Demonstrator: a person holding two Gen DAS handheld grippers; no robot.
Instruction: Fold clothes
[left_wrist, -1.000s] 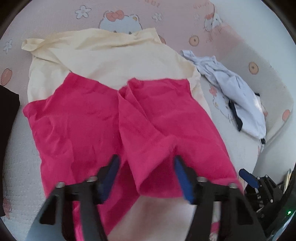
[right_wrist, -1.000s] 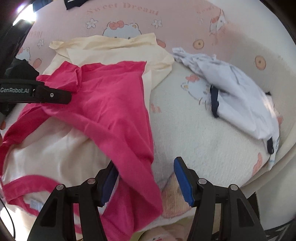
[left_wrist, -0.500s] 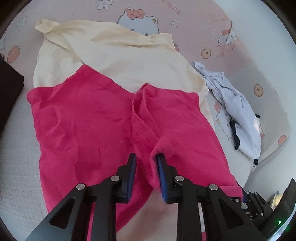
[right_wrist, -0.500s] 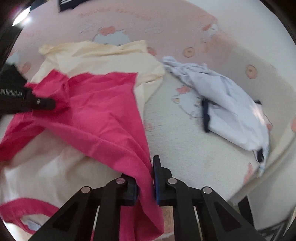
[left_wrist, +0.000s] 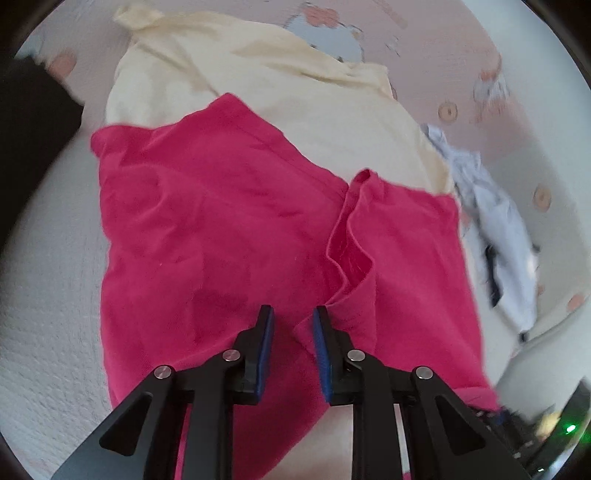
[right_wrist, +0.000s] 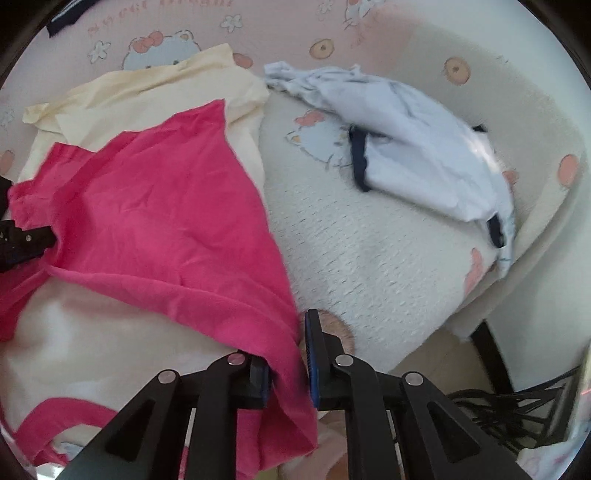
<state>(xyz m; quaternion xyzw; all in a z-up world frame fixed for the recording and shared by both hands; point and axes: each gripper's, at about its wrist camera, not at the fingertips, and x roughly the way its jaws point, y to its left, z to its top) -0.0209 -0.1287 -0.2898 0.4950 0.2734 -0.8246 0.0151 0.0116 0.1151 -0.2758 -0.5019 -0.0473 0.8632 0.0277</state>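
**Both jaws pinch the pink garment on the bed**

Three garments lie on the bed. The pink garment (left_wrist: 236, 221) is a soft, thin knit in strong magenta, creased and slightly lifted; it spreads ahead of the left gripper (left_wrist: 291, 325), with a raised fold running away from the right-hand blue pad. A ridge of this fabric sits between the narrow jaws, which grip it. In the right wrist view the same cloth hangs as a triangular sheet from the right gripper (right_wrist: 288, 350); its hem passes between the blue pads, and those jaws are opening slightly while the cloth is between them and pressed by them.

Beyond the pink cloth lies a cream shirt (left_wrist: 280, 88), smooth and pale yellow, partly covered by it. Ahead and to the right of the right jaws rests a crumpled white garment (right_wrist: 417, 147) with dark navy trim. The bedspread (right_wrist: 369, 258) is nubby, off-white fleece with pink cartoon cats and round prints.

At the left edge of the right wrist view a black gripper tip meets the pink cloth; most of it is cut off. A dark shape at the left edge of the left wrist view cannot be made out, and that view is blurred toward its rim.
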